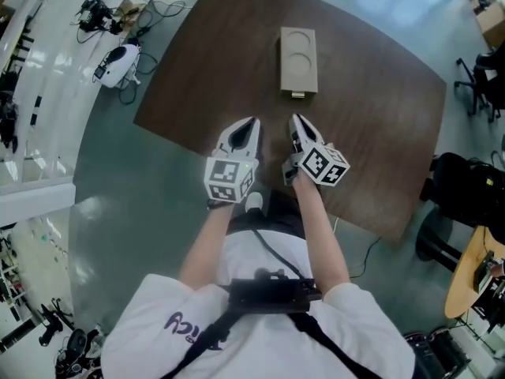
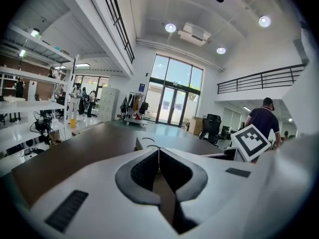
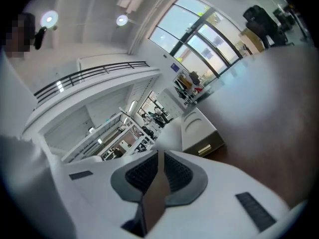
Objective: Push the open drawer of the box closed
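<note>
With the left gripper and right gripper closed and empty, nothing holds the box, so pushing its drawer may slide it farther.

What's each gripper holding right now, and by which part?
Nothing. The left gripper and right gripper both have jaws together and empty; the box sits ahead, untouched.

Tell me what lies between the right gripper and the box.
Nothing: in the head view only bare brown table separates the right gripper from the box; the right gripper view agrees.
</note>
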